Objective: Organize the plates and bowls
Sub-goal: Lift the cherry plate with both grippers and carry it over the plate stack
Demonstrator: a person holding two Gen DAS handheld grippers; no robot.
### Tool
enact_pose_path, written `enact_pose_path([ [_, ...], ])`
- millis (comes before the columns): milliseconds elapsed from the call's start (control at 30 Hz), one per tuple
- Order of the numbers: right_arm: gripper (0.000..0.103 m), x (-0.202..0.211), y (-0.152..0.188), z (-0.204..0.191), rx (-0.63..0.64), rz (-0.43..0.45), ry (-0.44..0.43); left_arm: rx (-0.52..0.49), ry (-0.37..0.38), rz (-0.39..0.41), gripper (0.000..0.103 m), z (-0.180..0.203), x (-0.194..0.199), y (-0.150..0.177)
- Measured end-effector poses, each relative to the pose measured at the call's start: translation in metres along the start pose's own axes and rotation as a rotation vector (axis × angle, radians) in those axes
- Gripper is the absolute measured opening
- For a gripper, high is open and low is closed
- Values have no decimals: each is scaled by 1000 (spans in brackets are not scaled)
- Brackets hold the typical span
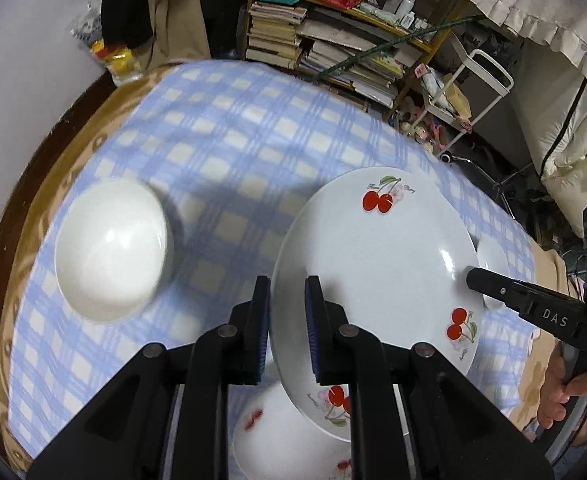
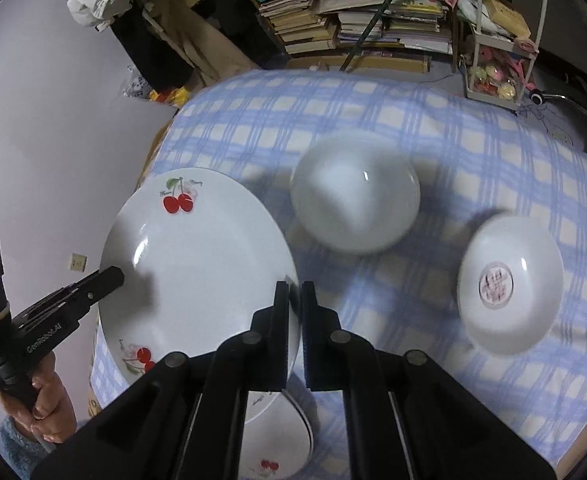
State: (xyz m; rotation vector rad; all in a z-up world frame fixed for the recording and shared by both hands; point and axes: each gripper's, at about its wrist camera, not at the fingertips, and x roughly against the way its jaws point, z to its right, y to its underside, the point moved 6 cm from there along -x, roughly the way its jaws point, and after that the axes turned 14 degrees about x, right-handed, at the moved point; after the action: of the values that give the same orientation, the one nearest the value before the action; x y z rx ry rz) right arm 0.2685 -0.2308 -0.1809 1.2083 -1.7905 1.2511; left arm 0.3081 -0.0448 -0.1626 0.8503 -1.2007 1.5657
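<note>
Covering most of both frames, the blue-checked tablecloth point(image 2: 433, 128) drapes the table. A bookshelf point(image 1: 333, 40) stacked with books fills the upper centre of the left wrist view.

The cherry-print plate point(image 1: 377, 264) sits at centre right there, tilted and held off the cloth. The left gripper point(image 1: 287, 320) has its fingers closed narrow on the near-left rim; the right gripper point(image 2: 295, 324) pinches the opposite rim.

A second cherry plate point(image 2: 277, 452) lies beneath at lower centre, partly hidden. Plain white bowl point(image 2: 355, 196): centre, right wrist view. Smaller bowl with red emblem point(image 2: 509, 284): right, tilted, blurred.
</note>
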Motion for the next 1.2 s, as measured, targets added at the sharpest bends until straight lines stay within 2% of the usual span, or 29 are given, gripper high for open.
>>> enact_pose_path([
  [200, 8, -7, 40, -8, 2, -15, 28, -8, -60, 12, 15, -12, 2, 43],
  [433, 8, -13, 80, -24, 13, -31, -4, 51, -60, 17, 17, -35, 12, 80],
  [600, 9, -16, 106, -32, 25, -68, 33, -17, -116, 65, 17, -35, 16, 109],
  [833, 8, -28, 130, -31, 49, -108, 60, 68, -97, 0, 17, -57, -11, 138],
  [967, 8, -41, 142, -33, 80, -136, 86, 52, -119, -36, 17, -64, -26, 151],
  [1033, 8, -48, 151, -34, 95, -128, 126, 89, -115, -74, 17, -69, -35, 154],
  [1133, 10, -52, 157, -41, 152, -103, 195, 118, -93, -56, 18, -72, -35, 149],
  [1200, 10, -53, 156, -41, 171, -101, 199, 115, -96, -51, 18, -72, -36, 149],
])
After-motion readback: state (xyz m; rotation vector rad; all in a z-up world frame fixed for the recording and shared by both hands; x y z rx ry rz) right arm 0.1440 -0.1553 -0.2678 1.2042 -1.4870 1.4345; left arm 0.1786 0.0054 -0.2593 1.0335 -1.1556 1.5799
